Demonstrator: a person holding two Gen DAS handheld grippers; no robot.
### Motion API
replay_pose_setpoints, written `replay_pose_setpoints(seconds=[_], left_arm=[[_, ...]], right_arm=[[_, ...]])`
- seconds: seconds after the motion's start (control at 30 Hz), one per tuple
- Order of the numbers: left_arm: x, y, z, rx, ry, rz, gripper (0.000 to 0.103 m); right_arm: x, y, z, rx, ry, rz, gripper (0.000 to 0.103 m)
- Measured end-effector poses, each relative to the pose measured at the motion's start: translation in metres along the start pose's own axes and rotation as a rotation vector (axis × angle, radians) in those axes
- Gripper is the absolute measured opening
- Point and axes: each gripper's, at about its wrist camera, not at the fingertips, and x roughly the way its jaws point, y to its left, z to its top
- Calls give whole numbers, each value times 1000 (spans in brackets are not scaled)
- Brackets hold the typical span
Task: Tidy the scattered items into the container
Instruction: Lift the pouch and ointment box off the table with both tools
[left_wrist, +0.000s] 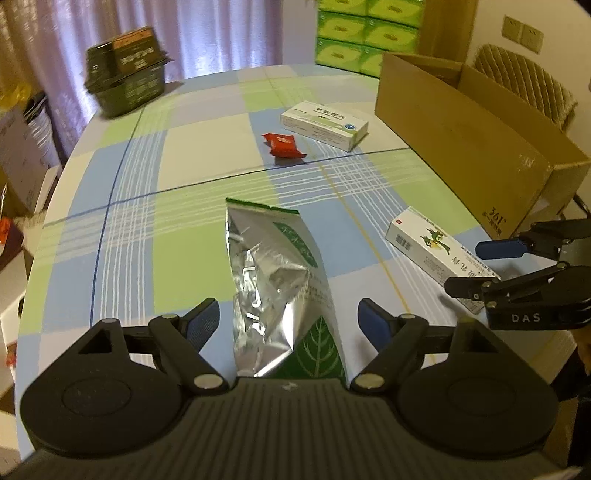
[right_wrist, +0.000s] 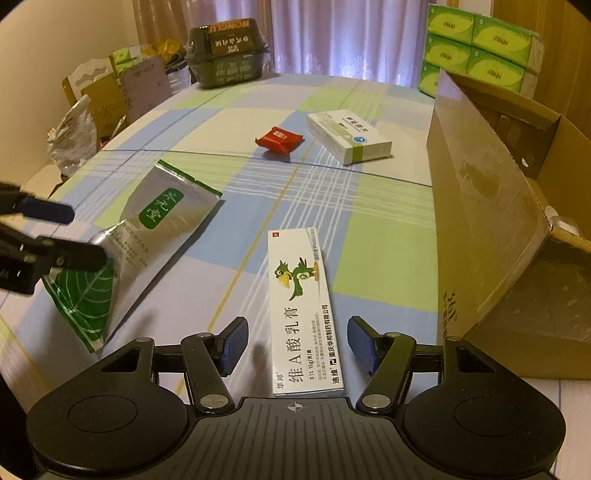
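A silver and green pouch (left_wrist: 277, 288) lies on the checked tablecloth, and its near end sits between the fingers of my open left gripper (left_wrist: 290, 323). The right wrist view shows that gripper (right_wrist: 83, 236) at the pouch's (right_wrist: 166, 229) leaf-printed end. My right gripper (right_wrist: 298, 345) is open astride the near end of a long white cream box (right_wrist: 301, 295) with a green bird on it; the left wrist view shows this gripper (left_wrist: 467, 267) over that box (left_wrist: 428, 247). A red snack packet (right_wrist: 279, 139) and a white-green medicine box (right_wrist: 349, 136) lie farther off. The open cardboard box (right_wrist: 480, 206) stands on the right.
A dark green packaged box (right_wrist: 227, 51) sits at the table's far edge. Green tissue packs (right_wrist: 480, 48) are stacked behind the cardboard box (left_wrist: 461, 140). Bags and cartons (right_wrist: 92, 110) crowd the floor left of the table. A chair back (left_wrist: 524, 81) rises beyond the cardboard box.
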Motion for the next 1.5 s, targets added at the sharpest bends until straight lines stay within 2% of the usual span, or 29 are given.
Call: replay_pose_setpoints(seconds=[0.07, 0.17, 0.23, 0.33, 0.5, 0.83, 0.93, 1.27, 1.37, 1.4, 1.5], left_arm=[[7, 7, 7, -4, 23, -29, 79], [20, 25, 17, -62, 89, -102, 83], [29, 34, 25, -70, 117, -112, 89], [44, 39, 32, -67, 172, -127, 94], [66, 37, 33, -44, 254, -160, 95], [86, 36, 31, -37, 309, -150, 94], [91, 34, 34, -24, 324, -143, 89], [103, 18, 43, 61, 366, -86, 84], [102, 12, 44, 96, 359, -66, 74], [100, 11, 45, 98, 352, -60, 66], [96, 13, 46, 77, 347, -59, 62]], right_arm=[[2, -3, 0, 10, 13, 9, 66], [3, -6, 2, 10, 19, 18, 66], [4, -8, 4, 11, 20, 21, 66], [8, -8, 6, -3, 24, 19, 66], [13, -5, 3, -41, 31, 25, 66], [19, -7, 1, -41, 38, 20, 66], [20, -7, 1, -35, 30, 21, 66], [22, -6, 3, -39, 35, 22, 66], [22, -5, 3, -46, 35, 21, 66], [22, -5, 3, -46, 36, 21, 66], [22, -6, 3, -48, 40, 21, 66]])
